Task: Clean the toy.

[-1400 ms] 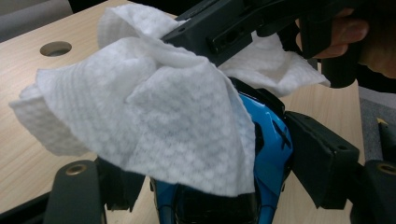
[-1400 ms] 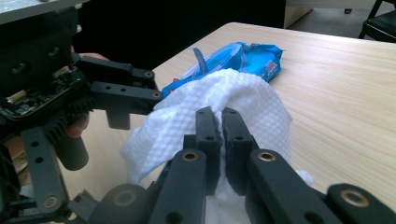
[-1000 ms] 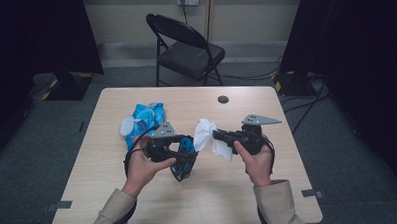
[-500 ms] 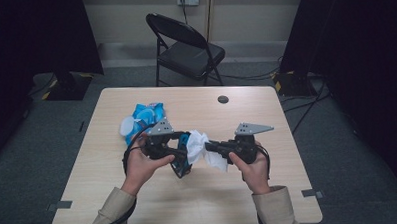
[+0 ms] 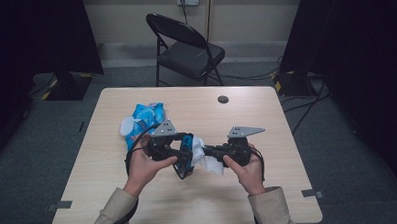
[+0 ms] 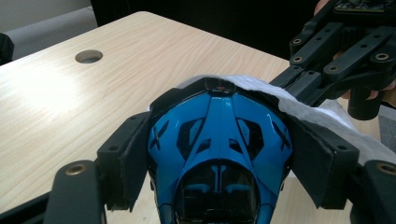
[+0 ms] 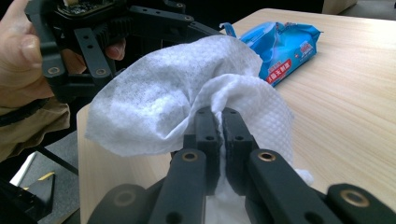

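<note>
Left gripper view shows the left gripper (image 6: 219,154) clamped on a blue toy car (image 6: 217,158), one jaw against each flank. The right gripper (image 7: 222,121) pinches a white wipe (image 7: 177,102), jaws together, pressing it onto the car's nose. Both hands hover above the table (image 5: 287,139), right of the wipes packet (image 5: 144,119).

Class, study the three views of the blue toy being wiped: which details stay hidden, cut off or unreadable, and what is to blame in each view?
- Blue toy: its lower part is cut off by the bottom edge of the left gripper view; in the high view it is too small to identify.
- White wipe: it hides the contact with the toy in the right gripper view.
- Wipes packet: its print is too small to read.
</note>
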`<state>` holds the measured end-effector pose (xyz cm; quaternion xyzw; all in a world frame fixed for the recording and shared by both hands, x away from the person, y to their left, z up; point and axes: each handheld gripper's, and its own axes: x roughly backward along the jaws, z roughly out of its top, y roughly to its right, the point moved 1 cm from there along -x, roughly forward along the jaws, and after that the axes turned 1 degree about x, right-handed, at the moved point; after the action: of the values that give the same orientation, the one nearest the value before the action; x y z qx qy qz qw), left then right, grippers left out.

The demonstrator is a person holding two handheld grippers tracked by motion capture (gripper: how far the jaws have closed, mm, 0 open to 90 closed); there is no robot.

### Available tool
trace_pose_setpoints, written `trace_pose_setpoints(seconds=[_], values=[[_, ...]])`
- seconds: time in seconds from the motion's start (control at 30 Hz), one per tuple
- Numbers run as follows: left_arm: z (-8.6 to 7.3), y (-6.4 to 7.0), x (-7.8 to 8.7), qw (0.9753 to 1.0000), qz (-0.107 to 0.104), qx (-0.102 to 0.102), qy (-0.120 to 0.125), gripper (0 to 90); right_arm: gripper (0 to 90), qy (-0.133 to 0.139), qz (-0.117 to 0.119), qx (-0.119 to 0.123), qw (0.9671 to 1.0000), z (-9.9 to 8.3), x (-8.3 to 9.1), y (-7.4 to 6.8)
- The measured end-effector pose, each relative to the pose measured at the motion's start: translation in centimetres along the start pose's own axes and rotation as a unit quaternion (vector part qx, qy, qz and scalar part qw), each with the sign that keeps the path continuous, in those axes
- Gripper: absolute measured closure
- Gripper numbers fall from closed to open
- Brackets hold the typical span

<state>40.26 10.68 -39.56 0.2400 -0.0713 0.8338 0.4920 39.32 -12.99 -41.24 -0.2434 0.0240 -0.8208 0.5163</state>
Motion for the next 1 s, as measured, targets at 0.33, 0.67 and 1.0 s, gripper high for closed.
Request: trace_pose_setpoints(seconds=[0.33,0.67,1.0], values=[[0.2,0.2,-0.1,1.0,-0.001,-0.006,-0.004,26.2,87.7,-0.008,-0.003,-0.001,1.0,-0.4,-0.4,0.2],[1.2,0.6,-0.1,0.9999,-0.011,-0.01,0.003,26.2,87.7,-0.028,-0.006,0.005,0.9996,-1.0,-1.2,0.2],[1.2,0.5,-0.2,0.9999,-0.014,-0.003,0.004,26.2,87.7,-0.031,-0.003,0.002,0.9995,-1.6,-1.5,0.3]])
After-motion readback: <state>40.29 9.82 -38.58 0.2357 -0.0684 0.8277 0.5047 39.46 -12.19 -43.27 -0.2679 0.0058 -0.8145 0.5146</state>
